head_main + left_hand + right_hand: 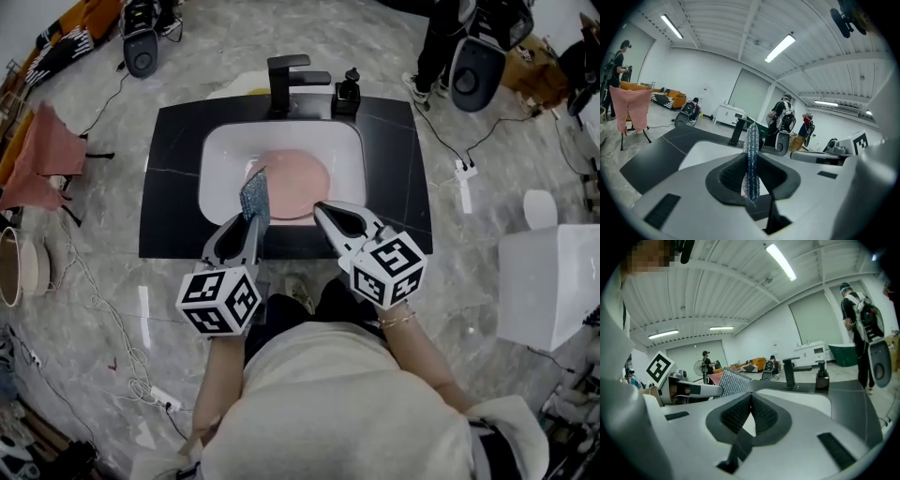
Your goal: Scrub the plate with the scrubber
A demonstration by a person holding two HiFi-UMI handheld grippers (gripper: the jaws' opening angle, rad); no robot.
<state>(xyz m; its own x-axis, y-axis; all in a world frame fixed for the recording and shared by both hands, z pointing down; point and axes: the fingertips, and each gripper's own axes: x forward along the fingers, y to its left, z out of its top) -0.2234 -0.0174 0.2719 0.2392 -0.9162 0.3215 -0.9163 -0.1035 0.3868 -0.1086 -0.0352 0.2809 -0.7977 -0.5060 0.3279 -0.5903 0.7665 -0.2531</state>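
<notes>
Scrubber: a flat, glittering blue-silver pad. Its long axis runs from the left gripper away from the person, toward the faucet. In the left gripper view it stands edge-on, a thin upright strip, with the left gripper clenched on its lower part and its free end jutting past the jaw tips.

Plate: pink, lying flat in the white sink, which is set in the black tabletop. The scrubber hangs over the plate's near-left rim; whether they touch cannot be told.

Right gripper: jaws closed together on nothing, over the plate's near-right rim, just beside the left gripper. Its own view shows the scrubber's broad face to its left.

A soap dispenser stands beside the faucet at the tabletop's far edge.
</notes>
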